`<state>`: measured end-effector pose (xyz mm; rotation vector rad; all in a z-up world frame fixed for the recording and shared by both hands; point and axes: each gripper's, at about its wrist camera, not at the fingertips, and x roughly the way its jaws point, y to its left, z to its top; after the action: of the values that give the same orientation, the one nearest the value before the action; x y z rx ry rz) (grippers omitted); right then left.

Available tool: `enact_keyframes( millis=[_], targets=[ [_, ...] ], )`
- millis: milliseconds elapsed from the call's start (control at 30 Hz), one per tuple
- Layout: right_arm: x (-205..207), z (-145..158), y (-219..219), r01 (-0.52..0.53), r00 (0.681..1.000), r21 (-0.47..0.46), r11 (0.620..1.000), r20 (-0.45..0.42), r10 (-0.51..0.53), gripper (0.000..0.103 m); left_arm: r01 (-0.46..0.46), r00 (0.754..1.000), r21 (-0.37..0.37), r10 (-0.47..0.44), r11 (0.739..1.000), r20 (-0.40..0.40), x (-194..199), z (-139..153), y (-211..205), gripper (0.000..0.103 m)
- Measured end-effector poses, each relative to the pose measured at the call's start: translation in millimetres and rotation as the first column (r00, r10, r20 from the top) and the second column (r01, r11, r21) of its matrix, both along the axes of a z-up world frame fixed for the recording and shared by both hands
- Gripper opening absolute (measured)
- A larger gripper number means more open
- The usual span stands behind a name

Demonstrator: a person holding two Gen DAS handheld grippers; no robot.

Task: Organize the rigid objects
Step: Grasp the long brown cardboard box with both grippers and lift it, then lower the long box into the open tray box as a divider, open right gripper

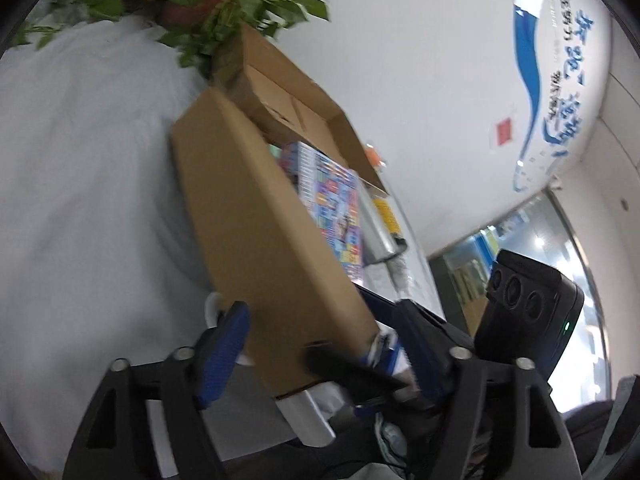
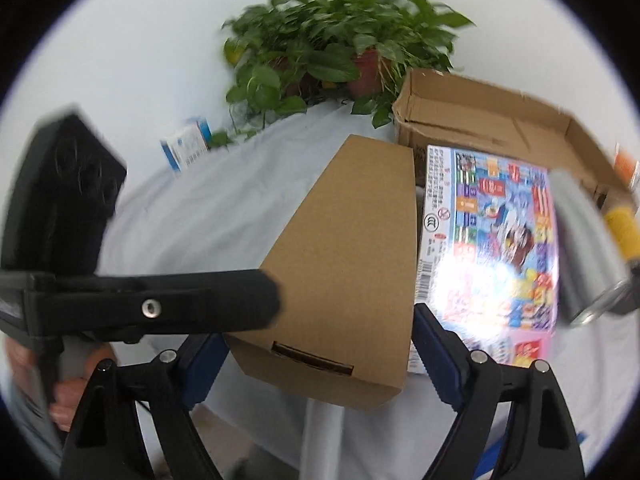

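A potted plant [image 2: 340,52] stands at the white-clothed table's [image 2: 208,208] far edge.

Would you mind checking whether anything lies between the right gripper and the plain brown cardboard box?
Nothing visible does. The right gripper is open with the plain brown cardboard box already between its fingers. The left gripper's finger crosses the box's left side, and the colourful printed box sits close against its right.

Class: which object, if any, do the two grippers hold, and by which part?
Both straddle the brown cardboard box at its near end. Whether the jaws actually grip it cannot be told.
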<state>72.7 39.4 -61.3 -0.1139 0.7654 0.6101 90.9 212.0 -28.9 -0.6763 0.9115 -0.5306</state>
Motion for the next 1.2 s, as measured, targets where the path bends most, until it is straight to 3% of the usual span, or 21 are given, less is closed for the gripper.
enact_keyframes(
  millis=[33,100,133,200,233,267,333,400,467,567,667,733,800,833,900,967,1033,1067,1133,1200],
  targets=[
    [4.0,1.5,-8.3,0.005,0.999,0.078,0.997,-0.045,-0.002,0.087,-0.036,0.999,0.001,0.036,0.999,-0.017,-0.7,-2.4,5.9,0.101],
    [13.2,0.3,-23.6,0.008,0.985,0.264,0.964,-0.169,0.038,0.087,-0.086,0.996,-0.081,0.083,0.993,-0.035,-2.0,-5.6,22.1,0.102],
    [18.6,-4.0,-30.1,0.012,0.968,0.365,0.931,-0.238,0.081,0.087,-0.099,0.995,-0.080,0.096,0.992,-0.042,-0.4,-4.1,24.4,0.100],
    [26.4,-14.4,-32.8,0.018,0.923,0.486,0.874,-0.343,0.172,0.087,-0.107,0.994,-0.036,0.107,0.994,-0.013,1.4,4.1,20.7,0.085],
    [28.1,-20.6,-29.2,0.008,0.895,0.512,0.859,-0.388,0.223,0.087,-0.091,0.996,-0.024,0.090,0.996,-0.019,5.4,6.1,15.2,0.070],
    [25.3,-21.7,-26.4,-0.007,0.877,0.520,0.854,-0.407,0.255,0.088,-0.080,0.996,-0.007,0.080,0.997,-0.036,9.2,8.0,9.0,0.066],
    [17.4,-15.0,-21.9,-0.054,0.886,0.459,0.887,-0.387,0.254,0.089,-0.052,0.998,0.019,0.053,0.998,-0.041,16.2,11.4,-8.5,0.064],
    [8.3,1.1,-27.6,-0.061,0.936,0.327,0.943,-0.309,0.168,0.089,0.002,0.999,-0.007,-0.002,1.000,-0.037,24.5,16.9,-24.0,0.053],
    [0.3,16.5,-39.4,-0.017,0.976,0.194,0.981,-0.209,0.058,0.089,0.057,0.998,0.011,-0.057,0.998,-0.002,35.6,25.1,-45.4,0.050],
    [-6.6,26.1,-53.4,0.019,0.994,0.122,0.992,-0.111,-0.005,0.089,0.157,0.986,0.057,-0.160,0.986,0.054,50.5,43.6,-79.3,0.050],
    [-6.5,30.2,-48.0,0.018,0.999,0.052,0.999,-0.035,-0.016,0.088,0.102,0.993,0.148,-0.110,0.984,0.048,57.2,50.8,-80.7,0.052],
    [2.2,22.9,-37.8,0.004,0.999,0.020,1.000,-0.044,-0.003,0.083,0.007,1.000,0.190,-0.010,0.982,0.013,48.9,43.9,-56.5,0.059],
    [8.7,14.5,-24.0,-0.026,0.999,-0.042,0.999,-0.045,0.024,0.054,-0.079,0.995,0.231,0.091,0.970,-0.044,48.0,30.6,-29.3,0.060],
    [12.2,12.2,-13.6,-0.033,0.999,-0.081,0.996,-0.032,0.031,0.035,-0.102,0.989,0.247,0.124,0.964,-0.075,46.2,18.3,-15.8,0.060],
    [18.8,6.0,-9.3,-0.016,1.000,-0.134,0.991,-0.017,0.014,0.031,-0.081,0.985,0.245,0.116,0.966,-0.131,56.4,-1.0,-10.6,0.061],
    [26.8,4.9,-14.6,-0.021,0.998,-0.063,0.998,-0.060,0.017,0.015,-0.020,0.979,0.198,0.060,0.980,-0.195,68.2,-20.3,-18.1,0.060],
    [38.0,-2.3,-26.8,-0.018,0.980,0.056,0.998,-0.199,0.029,0.014,0.009,0.971,0.205,0.040,0.979,-0.235,76.4,-30.4,-28.7,0.056],
    [43.1,-8.8,-27.3,-0.010,0.967,0.098,0.995,-0.252,0.035,0.013,0.011,0.970,0.263,0.053,0.965,-0.235,80.0,-31.3,-35.4,0.050],
    [43.4,-16.4,-16.2,-0.006,0.963,0.056,0.998,-0.267,0.021,0.012,-0.011,0.974,0.348,0.089,0.938,-0.210,82.9,-28.2,-41.8,0.035],
    [42.6,-17.6,-7.1,0.015,0.970,0.016,1.000,-0.244,-0.010,0.010,-0.038,0.977,0.377,0.113,0.925,-0.180,81.4,-23.8,-40.9,0.027]
  ],
)
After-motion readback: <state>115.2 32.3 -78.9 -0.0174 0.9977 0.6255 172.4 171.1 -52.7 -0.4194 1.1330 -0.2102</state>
